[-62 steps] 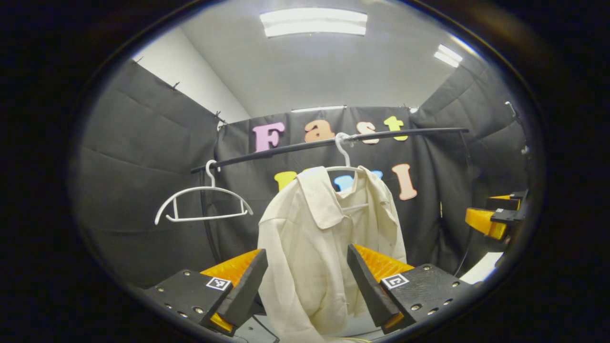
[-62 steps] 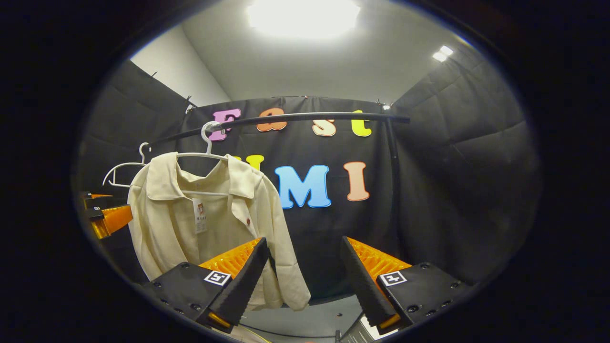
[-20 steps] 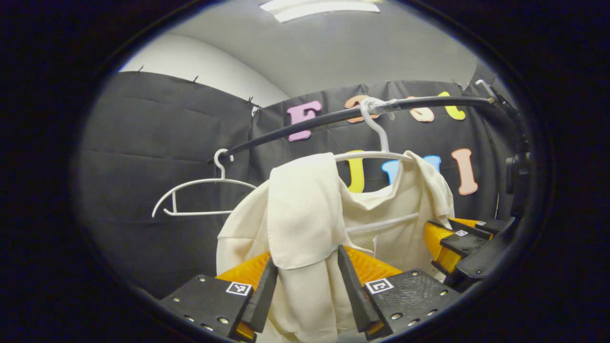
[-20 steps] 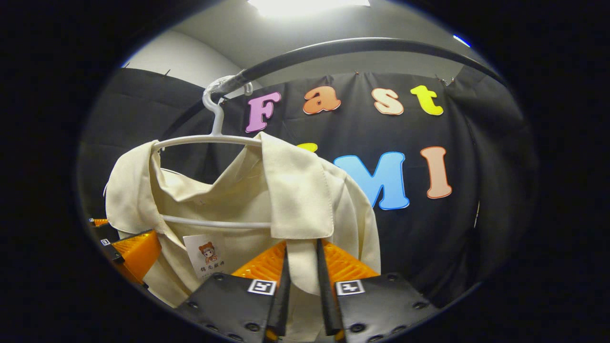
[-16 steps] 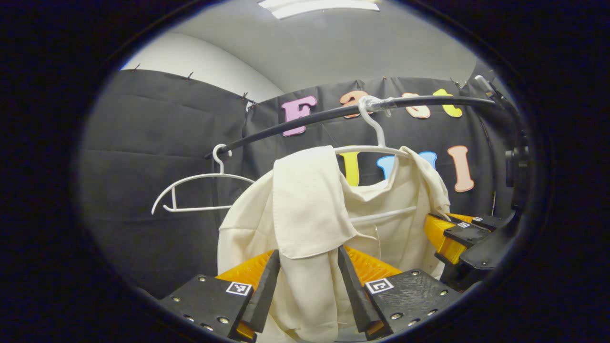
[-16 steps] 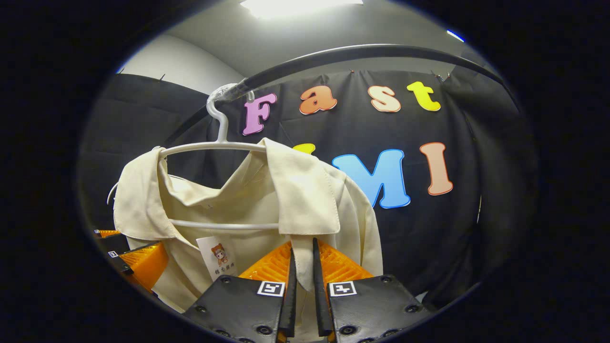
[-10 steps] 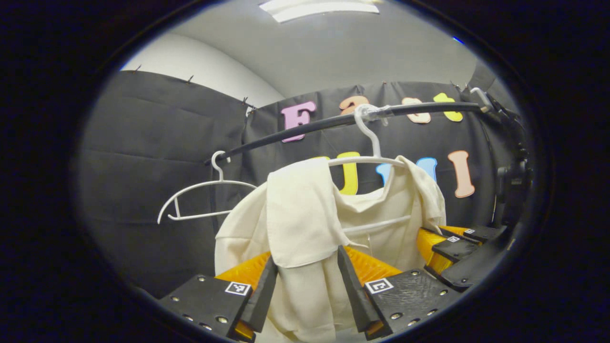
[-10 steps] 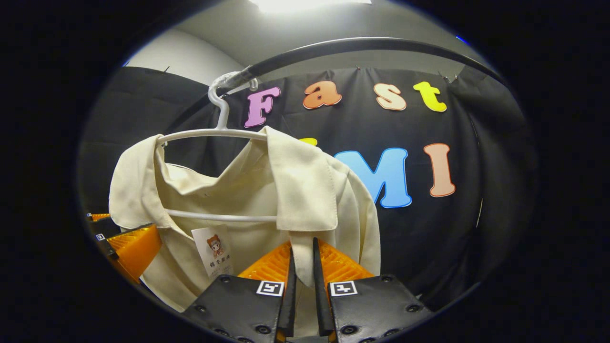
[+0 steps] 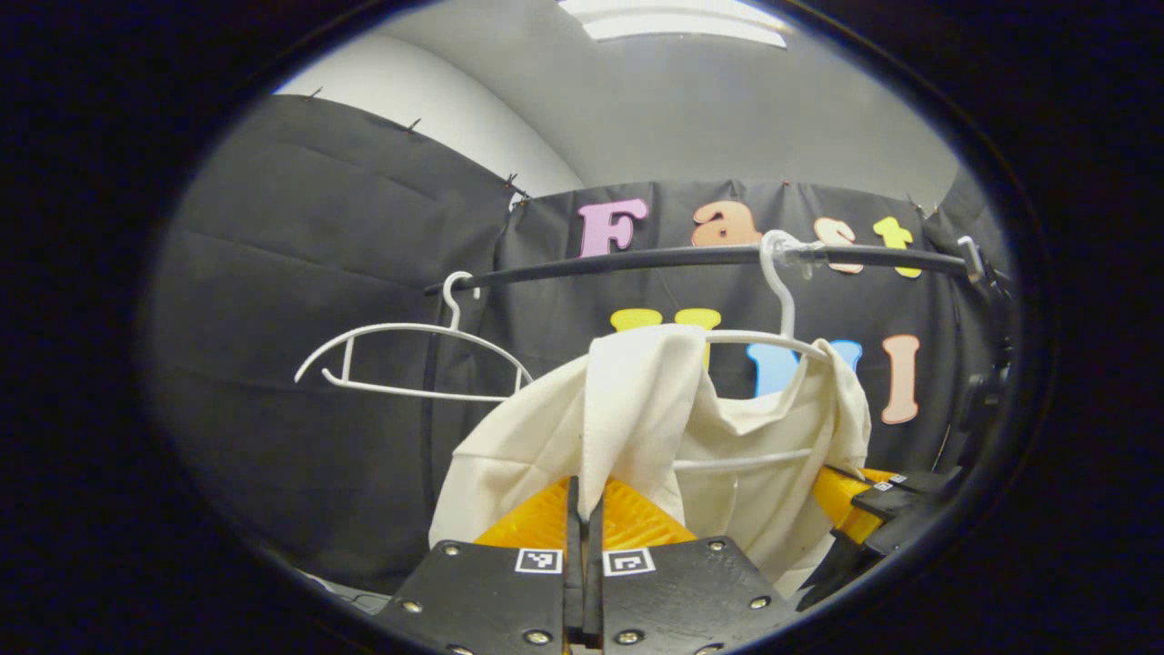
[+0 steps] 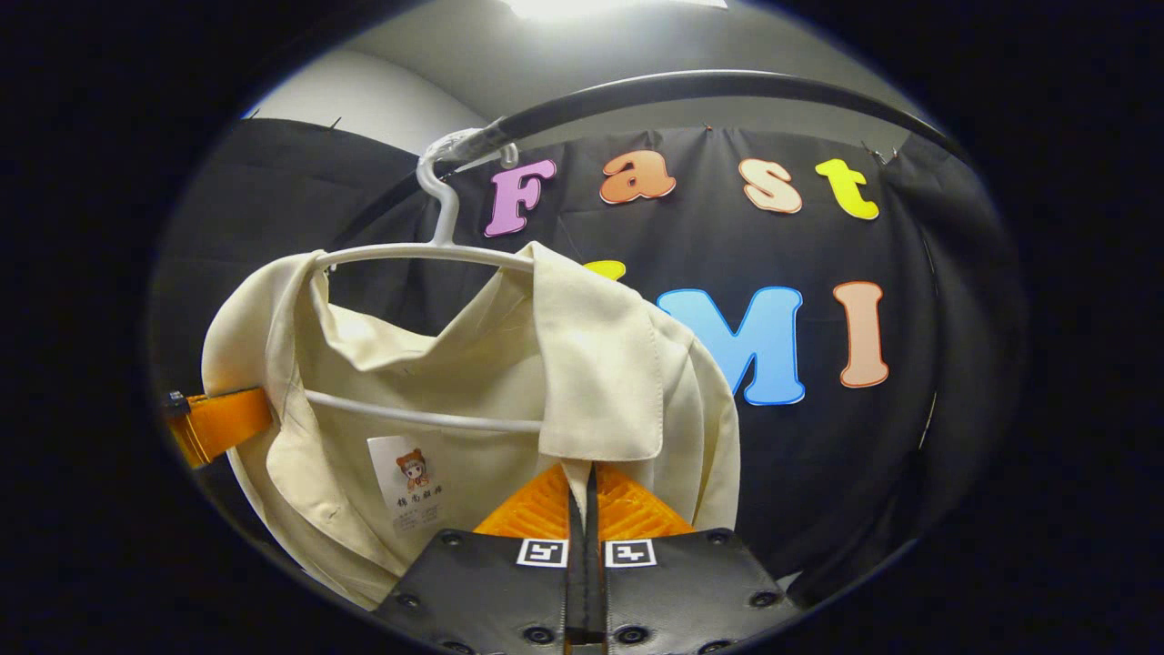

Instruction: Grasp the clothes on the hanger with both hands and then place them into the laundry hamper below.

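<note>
plain cream shirt with a small white tag bearing a cartoon print, draped on a white hanger. a second white hanger, bare, on a black rail. black cloth wall under a pale grey ceiling.

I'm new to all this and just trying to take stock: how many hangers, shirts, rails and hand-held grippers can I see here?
Hangers: 2, one bare, one under the shirt
Shirts: 1, cream
Rails: 1
Hand-held grippers: 2, left hand-held gripper and right hand-held gripper, each shut on the shirt
Total: 6
</note>
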Demonstrator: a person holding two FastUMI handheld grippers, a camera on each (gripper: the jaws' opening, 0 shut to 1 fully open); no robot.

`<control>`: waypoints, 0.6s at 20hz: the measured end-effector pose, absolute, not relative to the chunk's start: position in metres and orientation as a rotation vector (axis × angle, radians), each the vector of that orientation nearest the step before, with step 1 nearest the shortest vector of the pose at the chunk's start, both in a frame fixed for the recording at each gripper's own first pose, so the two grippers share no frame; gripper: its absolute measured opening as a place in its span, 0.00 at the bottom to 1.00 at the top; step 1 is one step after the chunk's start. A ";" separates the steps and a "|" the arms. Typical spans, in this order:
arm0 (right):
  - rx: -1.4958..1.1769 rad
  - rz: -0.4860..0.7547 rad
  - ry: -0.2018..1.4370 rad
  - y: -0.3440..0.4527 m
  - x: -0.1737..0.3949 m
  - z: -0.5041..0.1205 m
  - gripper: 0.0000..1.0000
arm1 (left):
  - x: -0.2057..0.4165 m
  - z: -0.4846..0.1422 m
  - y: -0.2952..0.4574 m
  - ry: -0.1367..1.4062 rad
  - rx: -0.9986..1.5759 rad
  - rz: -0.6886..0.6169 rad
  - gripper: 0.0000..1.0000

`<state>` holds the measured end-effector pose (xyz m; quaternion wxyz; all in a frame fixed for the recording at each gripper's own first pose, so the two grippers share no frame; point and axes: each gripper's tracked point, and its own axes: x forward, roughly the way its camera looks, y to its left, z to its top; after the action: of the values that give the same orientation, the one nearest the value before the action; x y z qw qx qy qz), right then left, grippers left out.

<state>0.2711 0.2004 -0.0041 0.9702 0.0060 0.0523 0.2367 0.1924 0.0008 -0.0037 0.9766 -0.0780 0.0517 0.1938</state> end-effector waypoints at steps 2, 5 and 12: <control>0.027 0.468 0.100 0.197 0.271 -0.003 0.01 | 0.190 0.000 0.003 0.102 -0.100 0.360 0.01; 0.047 0.416 0.063 0.178 0.277 0.008 0.00 | 0.183 0.013 0.003 0.091 -0.055 0.338 0.00; 0.073 0.340 -0.015 0.140 0.283 0.038 0.00 | 0.173 0.049 0.026 0.050 -0.066 0.348 0.00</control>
<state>0.2828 0.1396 0.0378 0.9849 0.0365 -0.0075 0.1693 0.1727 0.0259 0.0486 0.9841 -0.0328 0.0247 0.1729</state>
